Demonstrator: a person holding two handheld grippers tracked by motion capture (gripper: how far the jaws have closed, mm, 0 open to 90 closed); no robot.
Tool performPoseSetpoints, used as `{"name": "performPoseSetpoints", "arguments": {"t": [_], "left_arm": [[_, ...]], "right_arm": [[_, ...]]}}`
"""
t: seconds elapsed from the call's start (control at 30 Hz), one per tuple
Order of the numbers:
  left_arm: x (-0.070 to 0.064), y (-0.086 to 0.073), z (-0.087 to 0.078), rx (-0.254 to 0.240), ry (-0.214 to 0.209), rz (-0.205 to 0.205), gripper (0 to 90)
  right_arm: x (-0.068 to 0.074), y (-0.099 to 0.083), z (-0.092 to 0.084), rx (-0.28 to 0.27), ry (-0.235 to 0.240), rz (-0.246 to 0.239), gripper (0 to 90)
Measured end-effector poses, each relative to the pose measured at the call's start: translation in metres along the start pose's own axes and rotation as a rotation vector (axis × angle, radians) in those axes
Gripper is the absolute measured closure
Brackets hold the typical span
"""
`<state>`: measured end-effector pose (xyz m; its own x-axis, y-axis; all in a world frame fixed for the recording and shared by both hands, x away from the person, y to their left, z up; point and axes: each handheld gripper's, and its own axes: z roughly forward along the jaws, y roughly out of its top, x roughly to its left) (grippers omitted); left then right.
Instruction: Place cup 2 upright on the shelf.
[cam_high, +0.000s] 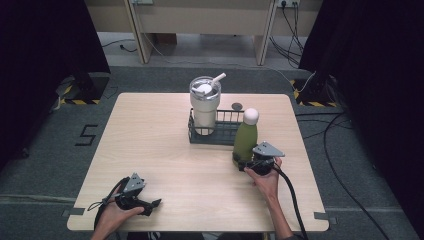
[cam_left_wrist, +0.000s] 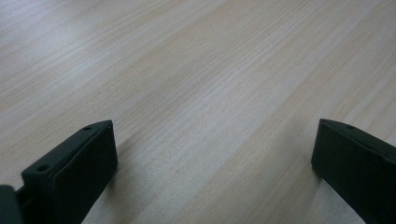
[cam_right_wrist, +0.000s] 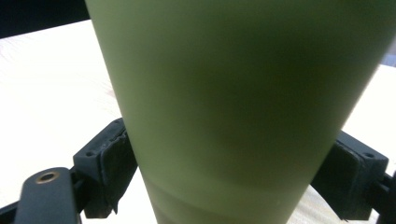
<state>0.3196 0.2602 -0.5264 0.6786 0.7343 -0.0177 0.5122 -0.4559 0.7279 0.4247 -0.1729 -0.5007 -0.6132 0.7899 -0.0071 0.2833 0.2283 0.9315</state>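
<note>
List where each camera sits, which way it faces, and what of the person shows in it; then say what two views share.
High view: above the person's side, looking forward and down on the table; both forearms, left hand-held gripper, right hand-held gripper.
Left gripper view: rides the left hand-held gripper, looking along open jaws at bare tabletop.
Right gripper view: rides the right hand-held gripper, pads against the green bottle.
Shared: the high view and right gripper view both show the green bottle beside the wire rack.

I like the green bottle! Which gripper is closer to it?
Right. The right gripper clamps the green bottle low down; the left gripper sits open, far off by the table's near edge.
</note>
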Motion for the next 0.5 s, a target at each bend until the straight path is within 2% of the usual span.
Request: {"name": "performPoseSetpoints", "arguments": {"t": [0.07, 0.27, 0.43, 0.5], "left_arm": [[0.0000, 0.0000, 0.0000, 0.000, 0.000, 0.000, 0.0], [0.0000, 0.0000, 0.0000, 0.000, -0.001, 0.000, 0.0], [0.0000, 0.0000, 0.0000, 0.000, 0.000, 0.000, 0.0], [0.0000, 0.0000, 0.0000, 0.000, -0.001, 0.000, 0.0]], "right_arm": [[-0.0003, -0.0004, 0.0006, -0.009, -0.005, -0.006, 19.5], [0.0003, -0.0016, 0.0010, -0.032, -0.010, -0.011, 20.6], [0.0026, -0.0013, 0.0004, -0.041, -0.029, -0.033, 20.8], [0.0034, 0.0010, -0.0018, -0.052, -0.022, -0.029, 20.9]]}}
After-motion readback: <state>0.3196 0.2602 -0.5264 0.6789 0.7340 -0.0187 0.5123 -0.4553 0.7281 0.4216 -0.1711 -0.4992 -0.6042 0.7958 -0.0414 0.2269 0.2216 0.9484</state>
